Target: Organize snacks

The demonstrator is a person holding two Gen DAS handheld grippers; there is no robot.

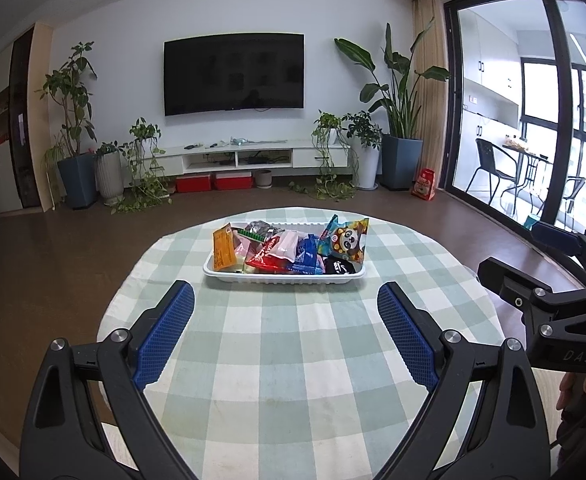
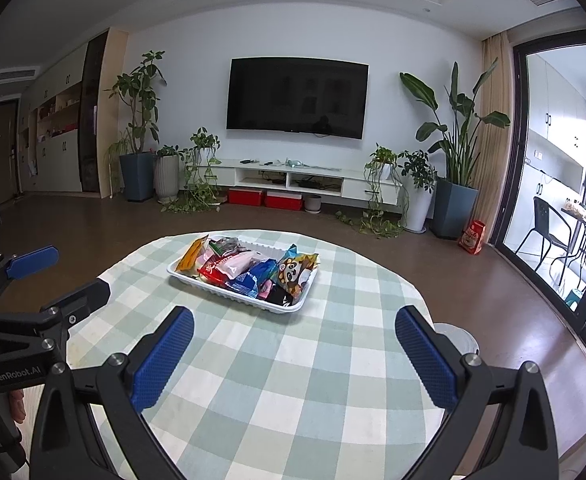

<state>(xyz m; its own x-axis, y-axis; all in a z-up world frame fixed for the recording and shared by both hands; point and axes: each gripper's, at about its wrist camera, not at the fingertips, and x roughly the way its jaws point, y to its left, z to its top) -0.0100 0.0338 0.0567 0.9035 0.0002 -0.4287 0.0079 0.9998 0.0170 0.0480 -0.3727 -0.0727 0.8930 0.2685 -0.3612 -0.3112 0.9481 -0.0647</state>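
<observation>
The left gripper (image 1: 285,308) has its blue pads spread wide and holds nothing, poised above the checked tabletop (image 1: 293,360). The right gripper (image 2: 293,332) is likewise splayed and empty, alongside at about 3 o'clock from the left one. Ahead of both, toward 12 o'clock, sits the white tray (image 1: 281,278) on the cloth, well apart from either gripper. The snack packets fill it in a loose heap: an orange packet (image 1: 223,247) at its 9 o'clock end, a red packet (image 1: 271,256) and a blue packet (image 1: 307,254) in the middle, a panda-printed bag (image 1: 347,242) at 3 o'clock. No packet lies outside the tray, so I judge the sorting either finished or not yet begun. Any next move calls for reaching forward to 12 o'clock and pinching one packet's edge without dragging its neighbours.
</observation>
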